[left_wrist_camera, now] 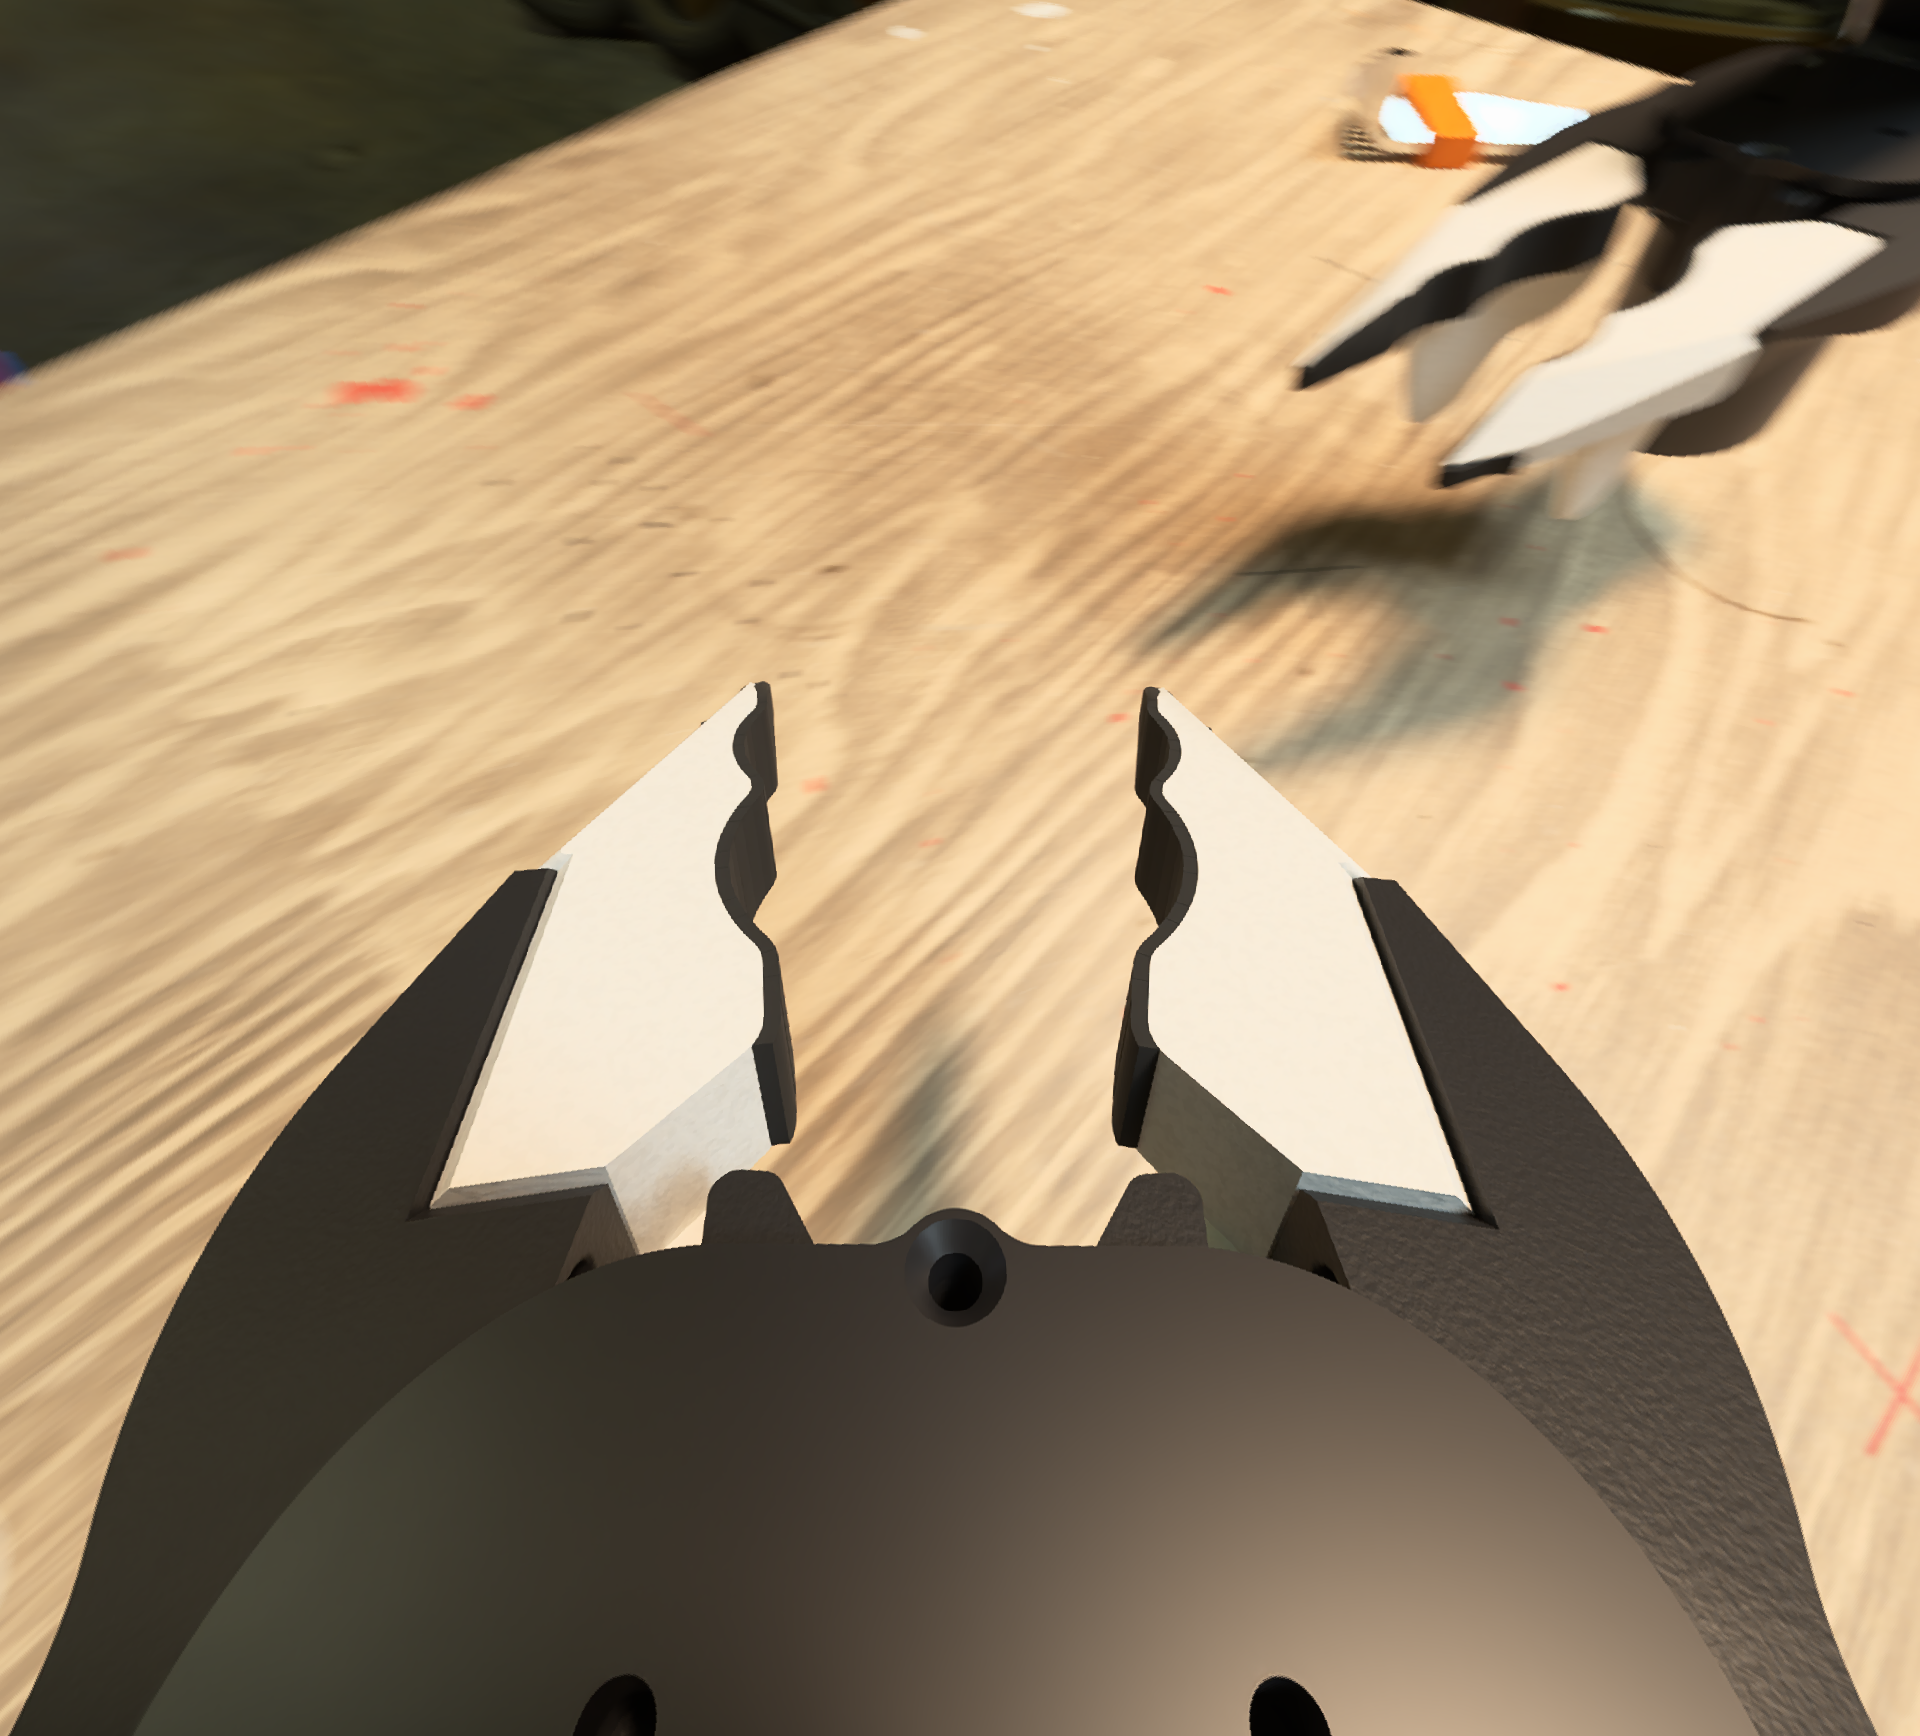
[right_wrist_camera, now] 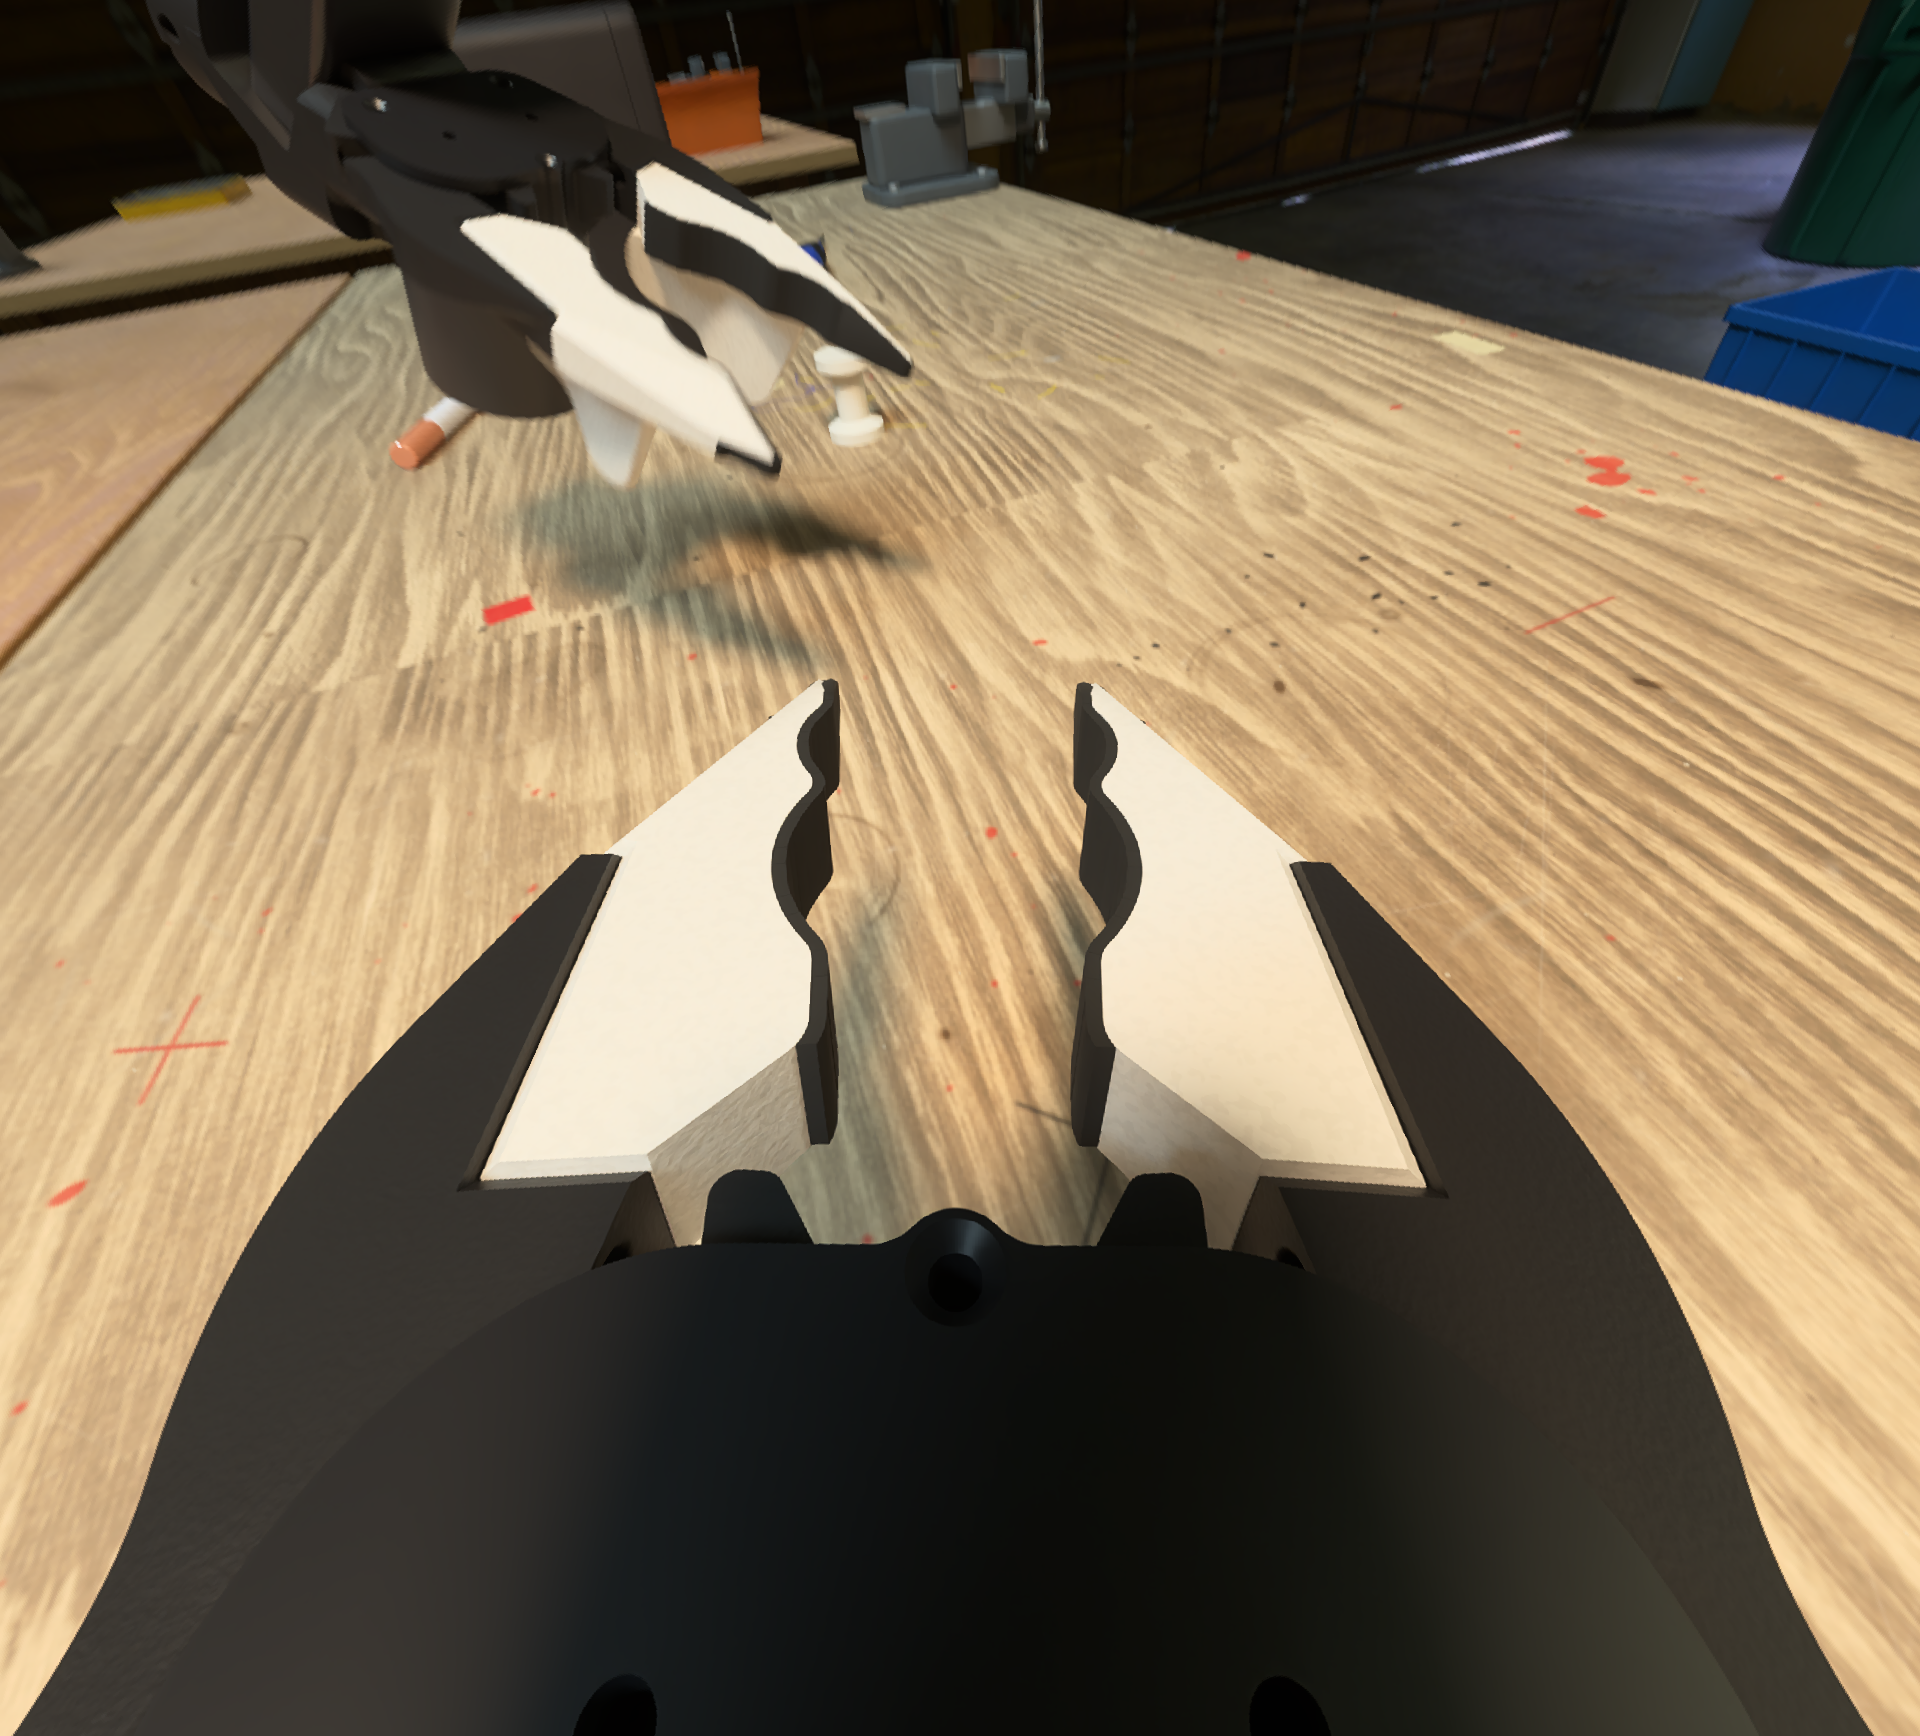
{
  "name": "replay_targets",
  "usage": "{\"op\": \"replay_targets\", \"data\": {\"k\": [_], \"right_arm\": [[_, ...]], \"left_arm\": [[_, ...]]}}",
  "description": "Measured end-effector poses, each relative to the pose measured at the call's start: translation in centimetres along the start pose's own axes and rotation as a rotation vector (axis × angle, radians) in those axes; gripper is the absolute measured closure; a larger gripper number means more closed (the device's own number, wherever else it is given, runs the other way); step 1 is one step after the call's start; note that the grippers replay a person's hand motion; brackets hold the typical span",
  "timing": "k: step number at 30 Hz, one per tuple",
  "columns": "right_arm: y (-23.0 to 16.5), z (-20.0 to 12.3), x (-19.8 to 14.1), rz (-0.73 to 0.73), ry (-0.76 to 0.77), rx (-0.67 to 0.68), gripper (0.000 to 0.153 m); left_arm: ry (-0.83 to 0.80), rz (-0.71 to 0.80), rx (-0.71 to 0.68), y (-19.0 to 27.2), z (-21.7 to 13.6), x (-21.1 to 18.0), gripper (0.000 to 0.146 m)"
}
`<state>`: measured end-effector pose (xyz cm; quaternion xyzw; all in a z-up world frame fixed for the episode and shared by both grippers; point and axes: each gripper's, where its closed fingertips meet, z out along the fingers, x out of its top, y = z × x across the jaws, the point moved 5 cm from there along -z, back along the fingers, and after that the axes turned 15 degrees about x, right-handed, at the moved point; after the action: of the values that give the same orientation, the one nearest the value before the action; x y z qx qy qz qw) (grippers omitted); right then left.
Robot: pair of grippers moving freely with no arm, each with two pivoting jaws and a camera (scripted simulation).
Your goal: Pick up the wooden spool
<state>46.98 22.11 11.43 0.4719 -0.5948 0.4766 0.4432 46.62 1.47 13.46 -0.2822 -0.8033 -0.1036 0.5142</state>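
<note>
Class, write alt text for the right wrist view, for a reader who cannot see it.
The right gripper, jaws open and empty, hovers over a wooden workbench. Farther off on the left, the left gripper hangs open above the bench, with a small pale wooden spool standing upright just beyond its fingertips. A grey vise sits at the far edge.

Wooden spool [right_wrist_camera: 854, 398]: upright on table [right_wrist_camera: 1351, 647], far side, just right of left gripper [right_wrist_camera: 831, 408] fingertips. Marker [right_wrist_camera: 426, 434]: lying on table, left of spool, partly behind that gripper. Vise [right_wrist_camera: 940, 128]: at table's far edge. Bin [right_wrist_camera: 1829, 356]: beyond right edge.
</note>
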Motion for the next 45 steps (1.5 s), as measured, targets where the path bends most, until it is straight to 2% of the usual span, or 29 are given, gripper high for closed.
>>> {"op": "replay_targets", "data": {"k": [3, 6, 10, 14, 18, 25, 29, 31, 34, 45], "right_arm": [[-0.1, -0.5, 0.6, 0.001, 0.051, 0.004, 0.106], [-0.2, -0.9, 1.3, -0.002, 0.087, 0.001, 0.106], [-0.3, -1.1, 1.6, 0.003, 0.112, 0.000, 0.107], [-0.5, -1.1, 1.7, -0.004, 0.108, 0.000, 0.108], [-0.7, -1.3, 1.9, -0.008, 0.117, 0.002, 0.108], [-0.9, -1.3, 2.3, -0.006, 0.133, 0.019, 0.108], [-1.1, -1.1, 2.3, -0.009, 0.126, 0.034, 0.108], [-1.3, -1.0, 2.4, -0.015, 0.123, 0.036, 0.108], [-1.4, -1.0, 2.5, -0.018, 0.125, 0.038, 0.108], [-1.3, -1.0, 2.3, -0.014, 0.117, 0.040, 0.110]], "left_arm": [[-0.024, -0.004, 0.179, -6.4, -3.1, 0.9, 0.079], [-0.128, -0.018, 0.380, -13.3, -5.2, 0.0, 0.080], [-0.396, -0.066, 0.578, -19.8, -5.3, -4.5, 0.077], [-0.582, -0.091, 0.734, -23.0, -4.3, -8.4, 0.080], [-0.700, -0.081, 0.755, -23.5, -3.5, -10.2, 0.083], [-0.855, -0.085, 0.688, -22.6, -3.1, -12.0, 0.080], [-0.855, -0.178, 0.617, -22.1, -2.8, -12.7, 0.070], [-0.856, -0.164, 0.624, -22.2, -2.9, -12.8, 0.077], [-0.863, -0.129, 0.629, -22.3, -3.1, -12.8, 0.097], [-0.816, -0.076, 0.633, -22.4, -2.7, -12.3, 0.097]]}}
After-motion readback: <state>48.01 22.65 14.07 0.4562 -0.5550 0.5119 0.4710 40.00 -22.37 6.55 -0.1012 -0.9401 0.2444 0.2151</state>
